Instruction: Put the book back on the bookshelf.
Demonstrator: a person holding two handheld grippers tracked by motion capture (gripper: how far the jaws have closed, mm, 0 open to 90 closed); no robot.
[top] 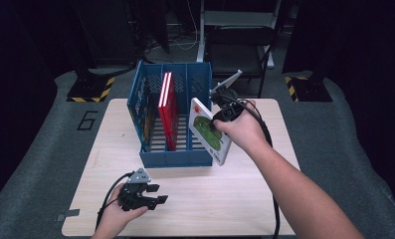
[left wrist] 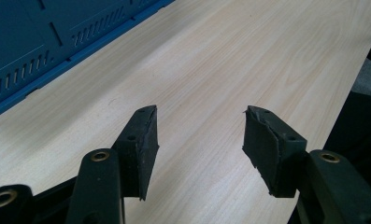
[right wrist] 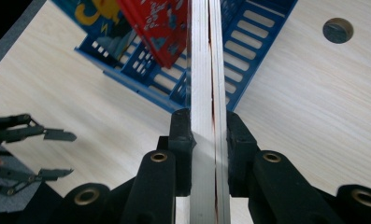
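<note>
A blue three-slot file rack [top: 157,159] stands mid-table. A red book [top: 167,107] stands upright in its middle slot, and a blue-and-yellow book [top: 145,114] leans in the left slot. My right gripper [top: 220,118] is shut on a white book with a green cover [top: 210,133], held tilted over the rack's right side. In the right gripper view the jaws [right wrist: 209,135] pinch the book's page edge [right wrist: 209,60], with the red book [right wrist: 160,23] and rack [right wrist: 253,51] beyond. My left gripper [top: 154,195] rests open near the table's front left; nothing lies between its jaws [left wrist: 199,126].
The rack's front wall [left wrist: 29,51] lies up and left of the left gripper. A round cable hole [right wrist: 337,30] sits in the tabletop. Behind the table stand a chair [top: 240,40] and two stands with hazard-striped bases [top: 90,90] [top: 307,88].
</note>
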